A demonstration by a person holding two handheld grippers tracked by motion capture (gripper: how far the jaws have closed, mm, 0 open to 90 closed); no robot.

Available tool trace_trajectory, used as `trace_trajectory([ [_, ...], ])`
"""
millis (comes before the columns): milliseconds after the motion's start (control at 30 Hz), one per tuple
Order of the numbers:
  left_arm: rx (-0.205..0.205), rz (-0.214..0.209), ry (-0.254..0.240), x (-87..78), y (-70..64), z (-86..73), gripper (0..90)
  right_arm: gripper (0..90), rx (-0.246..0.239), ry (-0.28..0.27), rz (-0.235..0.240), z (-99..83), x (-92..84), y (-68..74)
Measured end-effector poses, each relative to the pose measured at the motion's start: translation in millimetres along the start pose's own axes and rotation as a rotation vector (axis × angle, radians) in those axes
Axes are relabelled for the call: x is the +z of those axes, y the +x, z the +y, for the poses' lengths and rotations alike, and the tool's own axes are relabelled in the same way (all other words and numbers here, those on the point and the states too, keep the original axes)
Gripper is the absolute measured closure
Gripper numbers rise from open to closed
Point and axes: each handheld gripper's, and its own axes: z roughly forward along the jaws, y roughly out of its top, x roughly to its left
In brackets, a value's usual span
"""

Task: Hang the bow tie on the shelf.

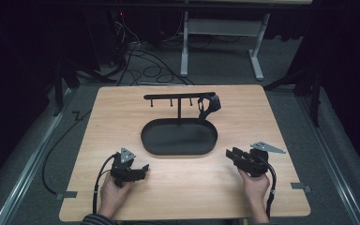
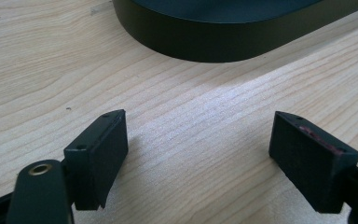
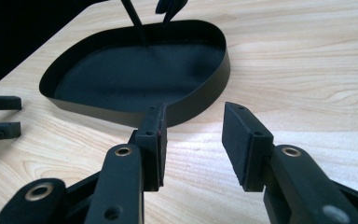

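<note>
- A black oval tray (image 1: 178,138) is sitting at the centre of the counter (image 1: 122,112), with a T-shaped hanger bar (image 1: 178,96) rising from its 12 o'clock rim; a dark item (image 1: 209,106) is hanging at the bar's 3 o'clock end, too small to identify.
- The tray floor is lying bare, so the work appears to be at its start, with everything left to do.
- The left gripper (image 1: 140,169) is resting at 7 o'clock of the tray, its jaws standing wide apart and holding nothing.
- The right gripper (image 1: 232,154) is waiting at 4 o'clock, jaws partly apart, also empty.
- Open wood is lying between each gripper and the tray wall, giving free room; the counter's near edge is running close behind both hands.
</note>
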Motion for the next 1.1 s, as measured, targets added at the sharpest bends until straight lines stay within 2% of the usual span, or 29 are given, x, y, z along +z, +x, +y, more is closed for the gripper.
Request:
trace_trajectory([
  [467, 0.0, 0.001, 0.0, 0.0, 0.0, 0.0, 19.9, 61.8, 0.015, 0.023, 0.008, -15.1, 6.4, 0.8],
  [1100, -0.001, 0.001, 0.0, 0.0, -0.1, 0.0, 19.9, 60.9, -0.012, 0.063, 0.013, -24.1, 15.8, 9.6],
])
